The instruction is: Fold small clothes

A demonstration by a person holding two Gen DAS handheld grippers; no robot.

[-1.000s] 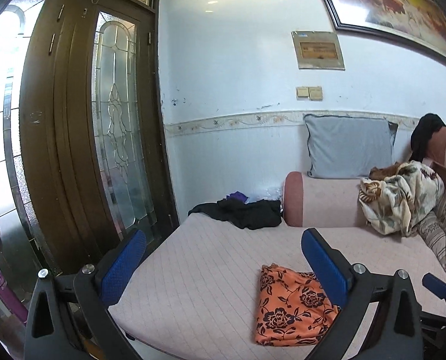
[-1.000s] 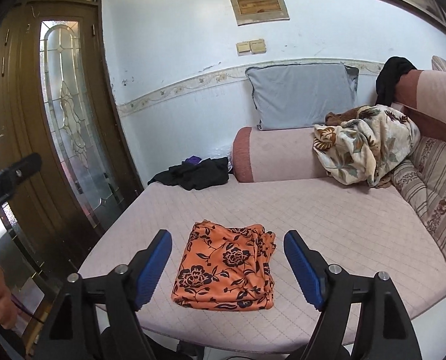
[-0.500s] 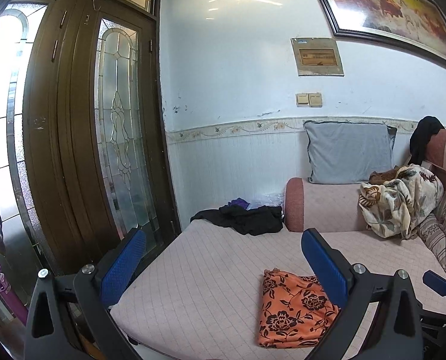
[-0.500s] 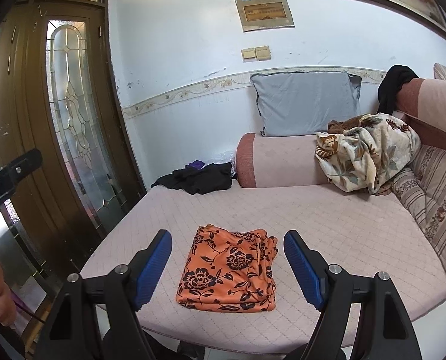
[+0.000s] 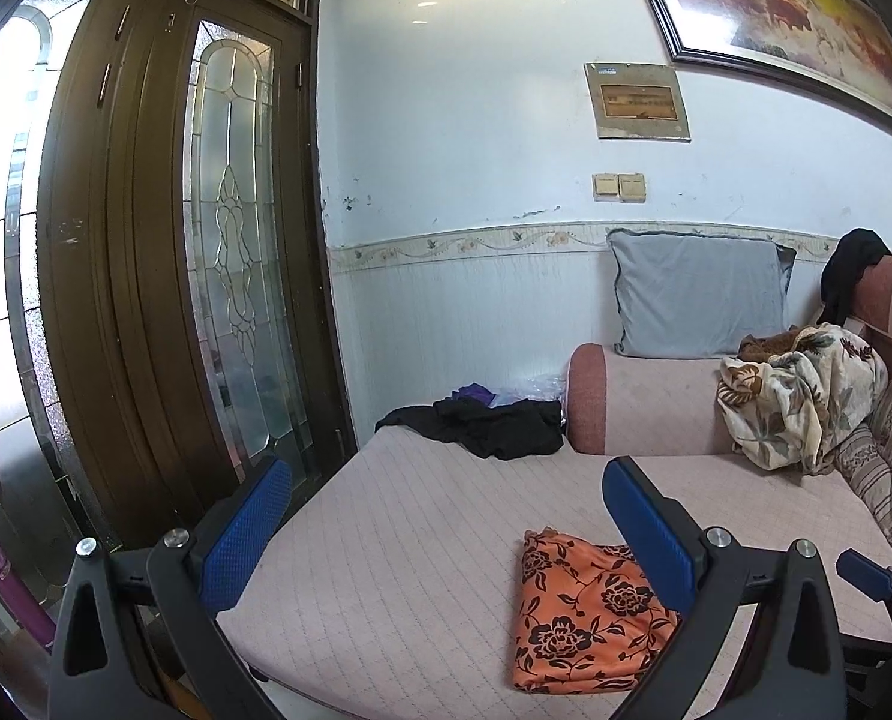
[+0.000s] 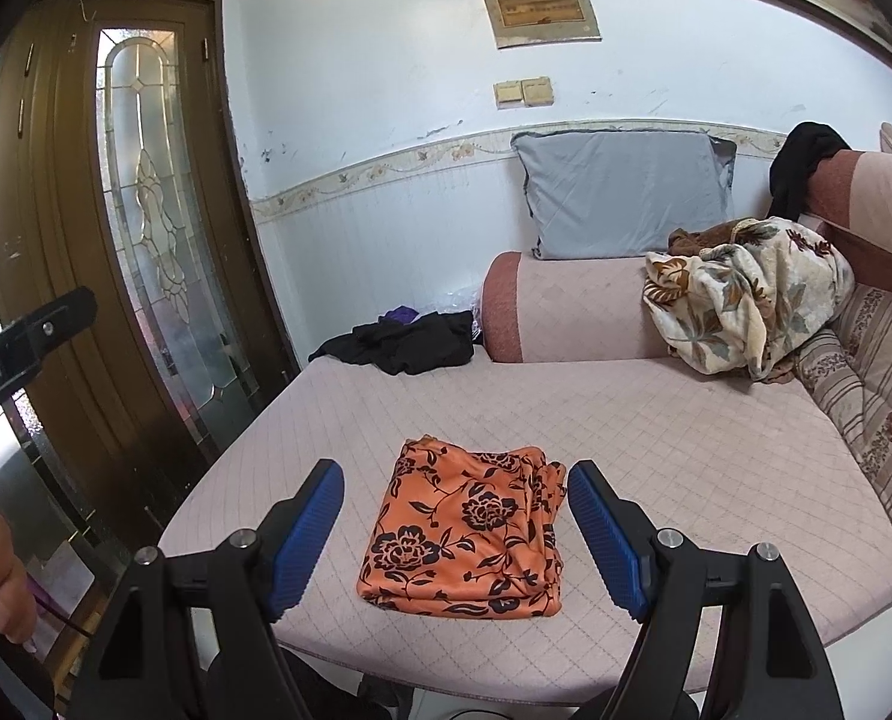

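Note:
An orange cloth with black flowers (image 6: pixel 466 534) lies folded flat near the front edge of the pink quilted sofa seat (image 6: pixel 655 420). It also shows in the left wrist view (image 5: pixel 577 606). My right gripper (image 6: pixel 454 531) is open and empty, held back from the seat edge with the cloth seen between its blue pads. My left gripper (image 5: pixel 446 531) is open and empty, off to the left of the cloth. A heap of black clothes (image 6: pixel 404 345) lies at the seat's far left corner.
A grey pillow (image 6: pixel 622 195) leans on the wall above the pink armrest (image 6: pixel 565 309). A floral blanket (image 6: pixel 745 294) is bunched at the right. A brown glass-panelled door (image 5: pixel 164 276) stands left of the sofa. A purple bottle (image 5: pixel 2 576) stands by the door.
Both grippers have drawn back and tilted up a little, so the cloth sits lower in each view. The cloth has not moved. Both grippers stay open.

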